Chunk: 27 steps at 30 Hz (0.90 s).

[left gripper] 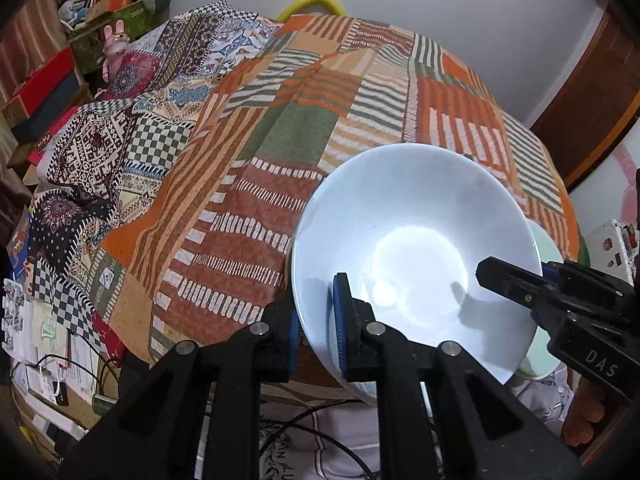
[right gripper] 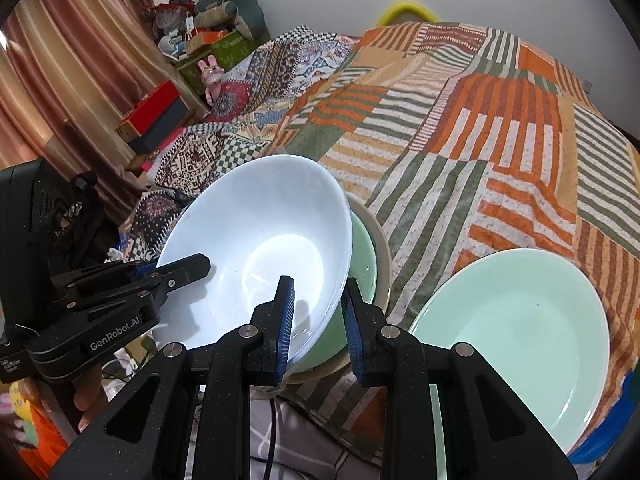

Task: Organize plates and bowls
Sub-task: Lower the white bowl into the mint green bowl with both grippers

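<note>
Together, both tongs are gripping the same white bowl (left gripper: 412,248). The left tongs (left gripper: 316,316) are clamping its near rim, one blue pad inside the bowl and the other outside against the wall. The right tongs (right gripper: 318,320) are straddling the opposite rim with one pad inside and one outside, though the outer pad is standing slightly apart from the wall, so whether it is pressing is hard to tell. The white bowl is tilting above a green bowl (right gripper: 362,256), which is nesting in a beige bowl (right gripper: 384,256) on the bed's striped orange quilt (right gripper: 480,128). Just beside this stack, a pale green plate (right gripper: 520,328) is lying on the quilt.
</note>
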{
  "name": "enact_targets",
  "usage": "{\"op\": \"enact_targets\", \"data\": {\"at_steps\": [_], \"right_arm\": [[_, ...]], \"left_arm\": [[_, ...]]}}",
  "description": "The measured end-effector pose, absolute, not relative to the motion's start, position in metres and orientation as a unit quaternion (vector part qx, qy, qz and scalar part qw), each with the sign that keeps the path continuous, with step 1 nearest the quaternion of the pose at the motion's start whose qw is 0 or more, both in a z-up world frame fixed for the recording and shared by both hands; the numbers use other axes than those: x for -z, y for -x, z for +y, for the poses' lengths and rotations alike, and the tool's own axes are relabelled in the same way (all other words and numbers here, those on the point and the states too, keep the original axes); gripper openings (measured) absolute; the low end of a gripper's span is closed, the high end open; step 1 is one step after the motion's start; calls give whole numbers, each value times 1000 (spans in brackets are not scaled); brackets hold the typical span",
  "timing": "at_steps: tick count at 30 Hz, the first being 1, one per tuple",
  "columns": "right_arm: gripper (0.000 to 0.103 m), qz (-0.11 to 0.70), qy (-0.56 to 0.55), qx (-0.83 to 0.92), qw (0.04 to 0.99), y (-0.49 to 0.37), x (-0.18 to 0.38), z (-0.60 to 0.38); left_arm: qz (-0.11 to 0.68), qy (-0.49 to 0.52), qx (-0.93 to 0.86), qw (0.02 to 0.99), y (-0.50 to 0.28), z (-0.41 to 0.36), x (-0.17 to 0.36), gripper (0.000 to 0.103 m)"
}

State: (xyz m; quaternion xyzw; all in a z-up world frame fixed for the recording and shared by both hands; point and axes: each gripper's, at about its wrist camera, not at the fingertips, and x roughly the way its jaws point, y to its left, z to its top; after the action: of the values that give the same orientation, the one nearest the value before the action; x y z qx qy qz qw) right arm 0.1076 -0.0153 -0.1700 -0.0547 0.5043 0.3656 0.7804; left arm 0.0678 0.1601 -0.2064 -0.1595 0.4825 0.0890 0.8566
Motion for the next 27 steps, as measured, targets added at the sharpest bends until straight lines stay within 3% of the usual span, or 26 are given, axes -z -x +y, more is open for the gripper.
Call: {"op": "enact_targets", "data": {"at_steps": [27], "right_arm": [[23, 521, 70, -364, 769, -113, 192, -4]], "left_arm": [[504, 158, -111, 842, -79, 167, 232, 14]]}}
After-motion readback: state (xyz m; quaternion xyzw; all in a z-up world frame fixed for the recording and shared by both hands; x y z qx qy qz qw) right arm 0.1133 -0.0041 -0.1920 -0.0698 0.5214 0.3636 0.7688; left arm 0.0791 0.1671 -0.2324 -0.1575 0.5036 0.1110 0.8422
